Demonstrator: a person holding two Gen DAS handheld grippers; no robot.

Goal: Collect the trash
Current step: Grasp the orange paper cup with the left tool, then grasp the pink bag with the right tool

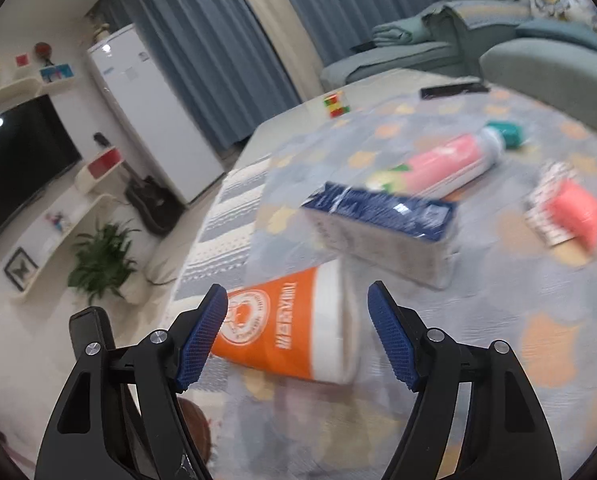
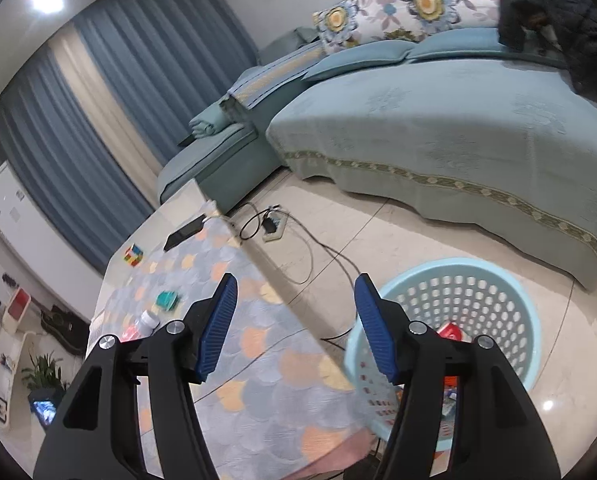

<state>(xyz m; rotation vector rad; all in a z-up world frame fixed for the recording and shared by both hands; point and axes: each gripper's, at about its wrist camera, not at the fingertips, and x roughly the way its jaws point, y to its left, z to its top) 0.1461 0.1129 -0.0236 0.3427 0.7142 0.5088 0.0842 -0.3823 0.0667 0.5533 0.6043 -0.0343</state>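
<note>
An orange and white paper cup (image 1: 294, 324) lies on its side on the patterned tablecloth (image 1: 498, 320). My left gripper (image 1: 298, 332) is open, its blue pads on either side of the cup, not touching it. Behind the cup lie a blue and white carton (image 1: 382, 228), a pink bottle (image 1: 446, 164) with a teal cap and a red wrapper (image 1: 566, 212). My right gripper (image 2: 294, 320) is open and empty, above the table edge next to a light blue basket (image 2: 498, 280) on the floor, which holds some trash (image 2: 450, 330).
A colourful cube (image 1: 335, 105) and a black remote (image 1: 454, 89) lie at the table's far end. A teal sofa (image 2: 418, 128) stands beyond the basket. Cables and a power strip (image 2: 274, 228) lie on the floor. A TV (image 1: 14, 160), a fridge (image 1: 150, 120) and a plant (image 1: 102, 260) stand left.
</note>
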